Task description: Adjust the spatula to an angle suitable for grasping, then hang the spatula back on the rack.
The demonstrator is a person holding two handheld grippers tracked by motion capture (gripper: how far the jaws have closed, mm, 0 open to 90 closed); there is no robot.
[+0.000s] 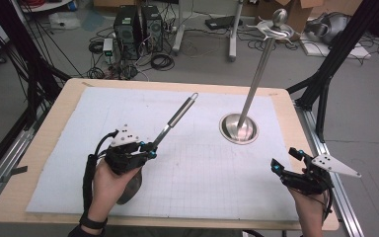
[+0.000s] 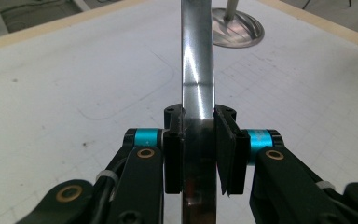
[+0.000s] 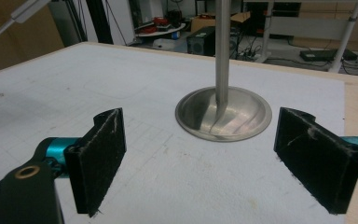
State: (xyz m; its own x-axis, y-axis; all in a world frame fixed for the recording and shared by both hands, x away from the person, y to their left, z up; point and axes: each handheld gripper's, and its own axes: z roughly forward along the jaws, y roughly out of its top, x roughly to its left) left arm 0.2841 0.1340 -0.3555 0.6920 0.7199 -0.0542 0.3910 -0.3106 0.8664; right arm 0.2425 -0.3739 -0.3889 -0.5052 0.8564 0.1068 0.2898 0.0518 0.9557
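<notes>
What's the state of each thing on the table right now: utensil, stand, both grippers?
Left gripper: shut on the utensil's handle.
Metal utensil: held by the left gripper, handle tilted up toward the stand, bowl end below the hand near the mat.
Stand: upright on its round base, hooks at the top bare.
Right gripper: open, nothing between its pads, facing the stand's base.
White mat: flat on the table.

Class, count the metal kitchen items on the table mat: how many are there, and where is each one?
2. A ladle is clamped in the left gripper at the mat's left; a utensil stand sits at the right, ahead of the open right gripper.
</notes>
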